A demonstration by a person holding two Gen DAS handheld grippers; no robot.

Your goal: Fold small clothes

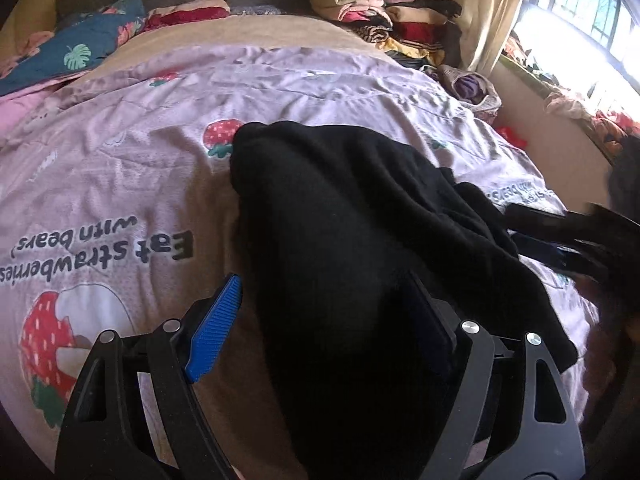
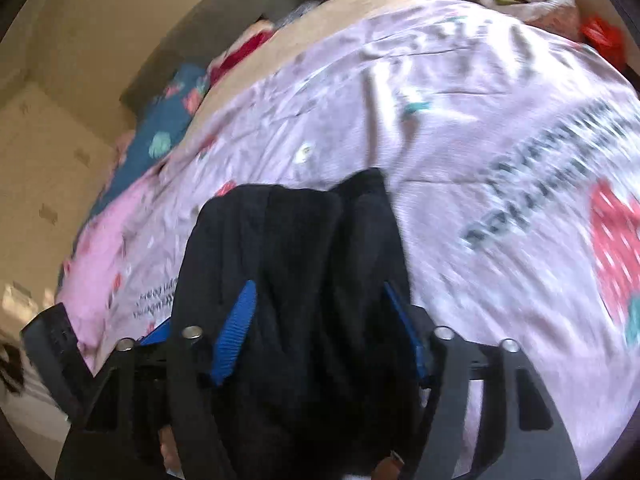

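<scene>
A black garment [image 1: 340,232] is spread in a loose heap on a lilac strawberry-print quilt [image 1: 132,168], which serves as the landmark here. In the left wrist view the left gripper [image 1: 324,320] is seen with its jaws standing wide apart, the blue pad [image 1: 214,328] of one finger resting just beside the garment's edge over the quilt, while the other finger is set against dark cloth; no pinch on the fabric is shown, and the garment lies between and beyond the fingers. At that view's right edge, over the quilt's near side, a dark blurred gripper part is glimpsed.

In the right wrist view, which is smeared by motion, the right gripper [image 2: 320,320] is held over the same garment [image 2: 296,248], its jaws parted with bunched folds of cloth between the blue pads [image 2: 236,332]; the pads are not seen pressing the cloth together. Beyond the quilt's far edge a pile of mixed clothes [image 1: 384,20] is stacked, and a blue floral blanket [image 1: 72,52] is bunched at the quilt's far left corner.
</scene>
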